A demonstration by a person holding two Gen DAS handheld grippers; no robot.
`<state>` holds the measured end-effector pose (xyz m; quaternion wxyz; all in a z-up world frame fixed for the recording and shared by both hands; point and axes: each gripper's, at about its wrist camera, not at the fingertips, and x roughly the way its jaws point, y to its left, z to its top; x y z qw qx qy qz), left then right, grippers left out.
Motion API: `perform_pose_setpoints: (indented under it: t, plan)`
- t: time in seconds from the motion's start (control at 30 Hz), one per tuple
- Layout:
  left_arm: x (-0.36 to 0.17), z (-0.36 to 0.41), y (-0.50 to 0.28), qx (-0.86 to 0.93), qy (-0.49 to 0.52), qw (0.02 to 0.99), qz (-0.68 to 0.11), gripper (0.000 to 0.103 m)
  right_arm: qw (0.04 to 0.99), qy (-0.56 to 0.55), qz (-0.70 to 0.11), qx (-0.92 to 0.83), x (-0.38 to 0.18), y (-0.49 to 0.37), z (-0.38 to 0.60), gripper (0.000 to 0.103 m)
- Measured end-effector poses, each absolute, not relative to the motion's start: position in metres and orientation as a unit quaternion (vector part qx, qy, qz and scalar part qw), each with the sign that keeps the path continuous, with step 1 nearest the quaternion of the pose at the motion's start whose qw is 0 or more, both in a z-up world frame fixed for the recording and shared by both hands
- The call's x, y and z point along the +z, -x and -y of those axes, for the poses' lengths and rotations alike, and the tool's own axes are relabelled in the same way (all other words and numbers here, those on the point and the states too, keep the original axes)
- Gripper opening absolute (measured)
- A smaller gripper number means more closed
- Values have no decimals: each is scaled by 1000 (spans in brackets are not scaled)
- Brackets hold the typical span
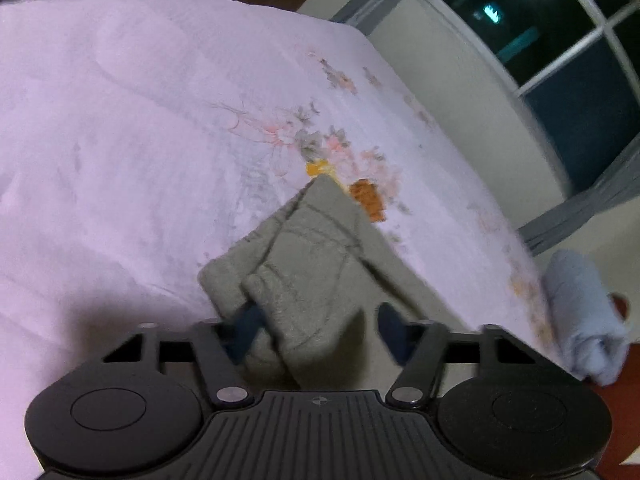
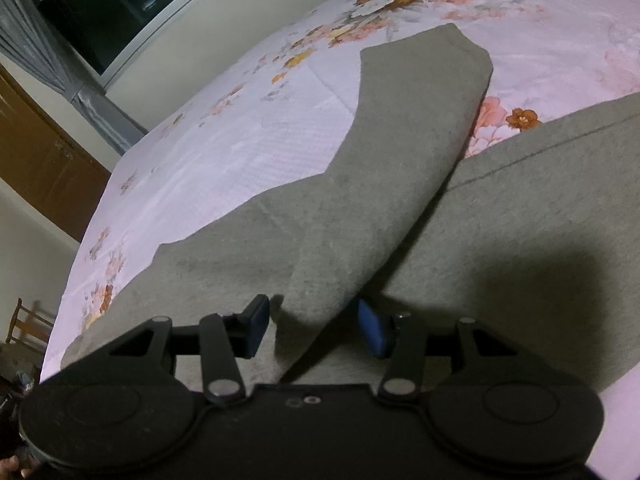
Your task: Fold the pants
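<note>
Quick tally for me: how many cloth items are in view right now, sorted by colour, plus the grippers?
Grey-green pants: 1
Pale blue rolled cloth at the bed's edge: 1
Pink floral bedspread: 1
Grippers: 2, the left gripper and the right gripper, both open with pants fabric between the fingers
Total: 5

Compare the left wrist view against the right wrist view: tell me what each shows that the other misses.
Left wrist only: a rolled light-blue towel at the bed's edge. Right wrist only: a brown wooden door and a chair. Both: the grey pants on the floral bedsheet, a dark window, and each gripper's jaws spread around bunched fabric.
</note>
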<state>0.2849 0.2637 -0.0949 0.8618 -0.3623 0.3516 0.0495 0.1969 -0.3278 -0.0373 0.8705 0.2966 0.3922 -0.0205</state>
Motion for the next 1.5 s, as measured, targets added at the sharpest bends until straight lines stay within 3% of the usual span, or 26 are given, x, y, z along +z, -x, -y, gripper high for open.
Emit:
perform_pose_setpoints:
  t: [0.1,0.13,0.2,0.47,0.67,0.9,1.03,1.07,1.13,1.2,1.27,1.33,1.4,1.5]
  plan:
    - [-107,-270,-296,43,357,861,-359,28,867,-293,-403,-24,-46,-203,328,42]
    - [-111,-274,-299,31,373,854,-361,26,865,-295,-405,-21,-49,-205,329,40]
    - [-109,-280,-301,10,379,852,-360,22,862,-309,-402,1,-51,-205,331,5]
    - [-67,-309,-286,-55,419,851,-311,20,888,-305,-343,38,-4,-165,321,5]
    - [-119,-319,-279,-27,411,832,-371,20,867,-304,-394,13,-46,-149,317,5]
    - [-93,-310,-277,-40,381,859,-340,20,885,-302,-352,24,-30,-148,315,4]
    - [-110,-311,-282,-22,376,848,-373,21,864,-297,-406,9,-54,-162,316,5]
    - [-112,-315,-280,-25,389,844,-369,25,858,-312,-408,13,-62,-160,319,5]
    - [-110,-322,-269,-28,415,835,-361,36,853,-329,-404,19,-59,-154,327,9]
    - [-98,-322,-255,2,391,847,-360,80,872,-300,-386,9,-41,-142,338,38]
    - [-76,-315,-239,28,347,875,-338,83,896,-269,-353,-3,-20,-129,354,66]
    - [-57,-299,-235,60,298,896,-323,87,908,-255,-332,-16,-2,-127,374,69]
    - [-38,-277,-239,68,277,911,-299,102,914,-248,-319,-25,10,-137,391,72]
    - [-22,-232,-260,51,271,919,-281,103,927,-216,-303,-44,28,-163,405,83]
